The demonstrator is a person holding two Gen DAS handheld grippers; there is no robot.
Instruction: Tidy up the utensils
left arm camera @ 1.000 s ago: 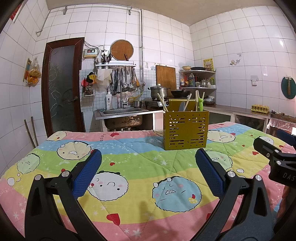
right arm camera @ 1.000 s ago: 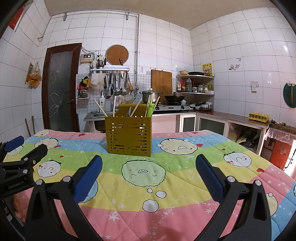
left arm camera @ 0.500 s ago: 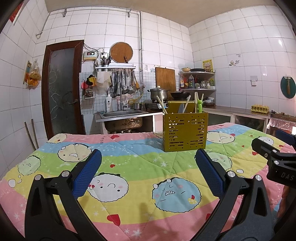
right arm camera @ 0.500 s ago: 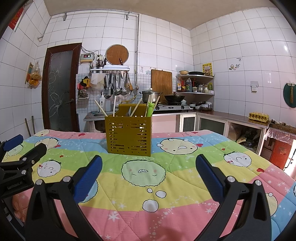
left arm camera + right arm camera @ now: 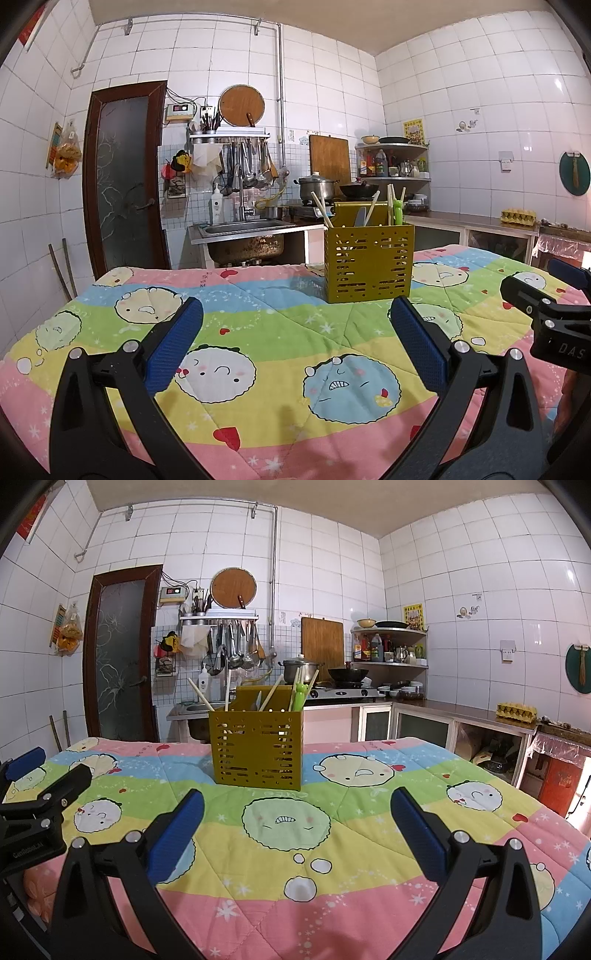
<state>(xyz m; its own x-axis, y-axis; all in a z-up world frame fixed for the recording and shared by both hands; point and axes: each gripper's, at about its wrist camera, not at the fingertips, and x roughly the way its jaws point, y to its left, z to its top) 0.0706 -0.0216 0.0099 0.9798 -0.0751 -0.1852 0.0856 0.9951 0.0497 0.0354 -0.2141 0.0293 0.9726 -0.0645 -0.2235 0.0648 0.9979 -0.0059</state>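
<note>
Left wrist view: white letters "DAS" readable on right gripper [image 5: 561, 291] body at right edge, rest cut off. Partial lettering on left gripper [image 5: 40, 782] body in right wrist view, too small to read. Both grippers held low over cartoon-face quilt [image 5: 258, 317], blue pads [image 5: 173, 343] spread wide, gripping nothing. Yellow slotted utensil holder [image 5: 368, 267] upright on quilt, well ahead of both, filled with chopsticks [image 5: 321, 208] and green utensil [image 5: 398, 212]. Behind: sink [image 5: 243, 230], hanging ladles, pot, wok, brown door.
</note>
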